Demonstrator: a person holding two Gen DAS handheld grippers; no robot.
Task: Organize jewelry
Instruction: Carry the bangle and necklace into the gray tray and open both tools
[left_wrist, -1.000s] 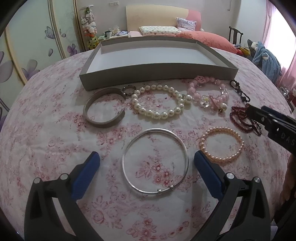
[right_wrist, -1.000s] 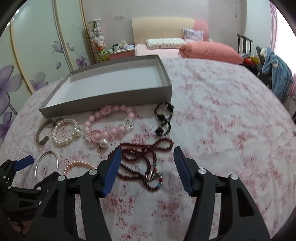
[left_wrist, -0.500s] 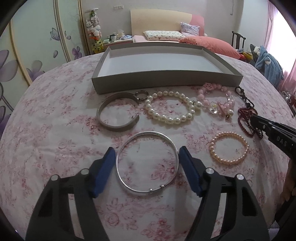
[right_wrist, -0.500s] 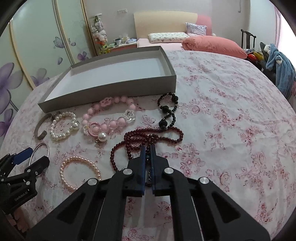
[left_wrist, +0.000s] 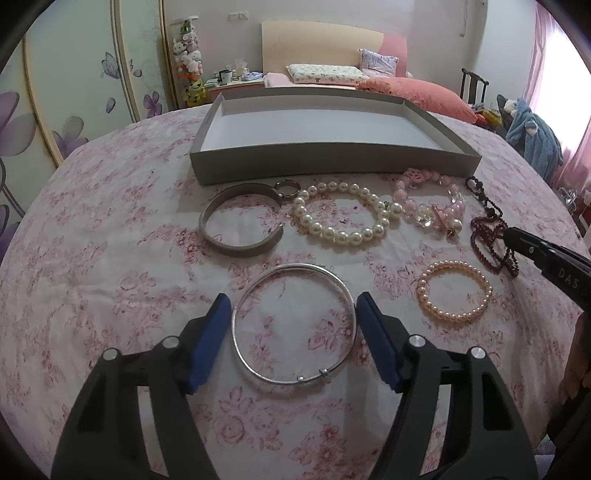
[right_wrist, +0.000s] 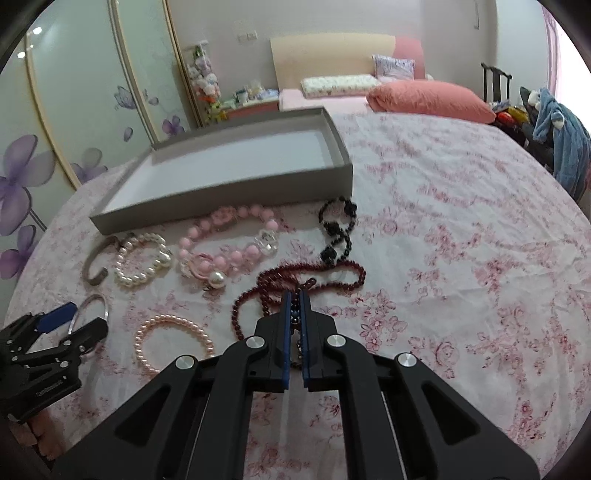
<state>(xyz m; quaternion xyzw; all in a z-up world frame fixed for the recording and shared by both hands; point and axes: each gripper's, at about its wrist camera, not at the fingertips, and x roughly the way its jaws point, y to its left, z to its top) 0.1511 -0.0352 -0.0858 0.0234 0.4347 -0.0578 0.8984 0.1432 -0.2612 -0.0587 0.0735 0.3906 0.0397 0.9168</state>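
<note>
Nothing lies yet in the shallow grey cardboard tray (left_wrist: 332, 168); every piece sits on the bedspread near it. Left gripper (left_wrist: 293, 332) is closing around the thin silver bangle (left_wrist: 295, 325), while right gripper (right_wrist: 294, 317) pinches the dark-red bead necklace (right_wrist: 295, 280).

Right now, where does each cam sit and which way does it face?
Left wrist: on the left gripper, angled down over the silver bangle, toward the grey tray; its closing jaws flank the bangle, and the right gripper shows at right.
Right wrist: on the right gripper, shut on the dark red bead necklace; left gripper at lower left.
Shared: tray, bangle, peach pearl bracelet.
</note>
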